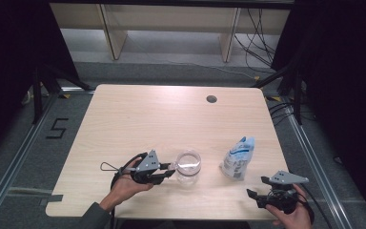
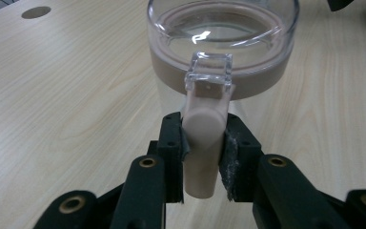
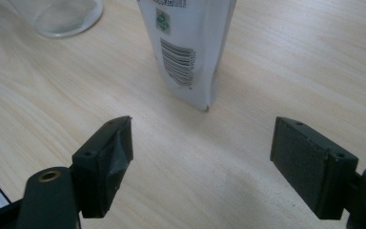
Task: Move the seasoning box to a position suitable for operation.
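A clear plastic jar [image 1: 188,166] with a beige lid ring stands near the table's front middle. Its beige latch handle [image 2: 203,143] sticks out toward me, and my left gripper [image 2: 203,152] is shut on that handle. From above, the left gripper [image 1: 171,168] touches the jar's left side. A white and blue pouch [image 1: 238,158] stands upright to the right of the jar. My right gripper [image 1: 255,188] is open near the front right corner, short of the pouch [image 3: 188,47], with nothing between its jaws [image 3: 201,162].
The light wooden table [image 1: 138,119] has a round cable hole [image 1: 211,99] at the back right. Dark floor, rails and cables surround it. The jar's base [image 3: 59,16] appears at the top left of the right gripper view.
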Demonstrator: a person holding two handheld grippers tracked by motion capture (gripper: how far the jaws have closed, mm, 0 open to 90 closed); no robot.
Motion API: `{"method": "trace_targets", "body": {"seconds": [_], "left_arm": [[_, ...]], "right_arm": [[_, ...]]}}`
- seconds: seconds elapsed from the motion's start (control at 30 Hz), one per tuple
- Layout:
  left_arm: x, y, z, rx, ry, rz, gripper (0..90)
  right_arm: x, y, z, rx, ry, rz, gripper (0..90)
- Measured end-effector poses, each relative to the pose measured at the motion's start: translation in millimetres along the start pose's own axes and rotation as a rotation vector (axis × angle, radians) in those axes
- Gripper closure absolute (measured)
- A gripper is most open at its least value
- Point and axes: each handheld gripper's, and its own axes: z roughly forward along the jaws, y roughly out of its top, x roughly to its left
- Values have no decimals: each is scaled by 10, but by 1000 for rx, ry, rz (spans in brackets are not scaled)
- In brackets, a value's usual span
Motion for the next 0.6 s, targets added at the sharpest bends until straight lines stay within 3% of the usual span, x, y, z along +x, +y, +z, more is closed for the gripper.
{"method": "trace_targets", "body": {"seconds": [0.03, 0.07, 0.13, 0.17, 0.27, 0.3, 0.37, 0.5, 0.53, 0.6], "left_arm": [[-2, -3, 2, 0, 6, -9, 720], [15, -2, 0, 8, 8, 9, 720], [16, -4, 5, 16, 9, -5, 720], [7, -5, 11, 6, 7, -12, 720], [11, -2, 12, 15, 27, -3, 714], [8, -17, 28, 9, 22, -27, 706], [21, -25, 28, 18, 25, -19, 678], [11, -55, 18, 8, 43, -56, 587], [16, -47, -4, 5, 36, -51, 562], [4, -38, -34, -5, 36, -63, 544]], "right_arm": [[24, 0, -6, 7, 0, 28, 234], [22, -1, -5, 7, 0, 25, 234], [1, -5, 3, -2, -4, 0, 234], [24, -6, -8, 7, 0, 24, 234], [21, -5, -9, 11, -3, 25, 234], [13, -5, -7, 8, -3, 14, 234], [-4, -2, -2, -5, -10, -5, 234], [12, -7, -3, -2, -4, 8, 234], [-4, -3, -12, -4, -16, -19, 234], [24, -2, -23, 6, -4, 26, 234]]}}
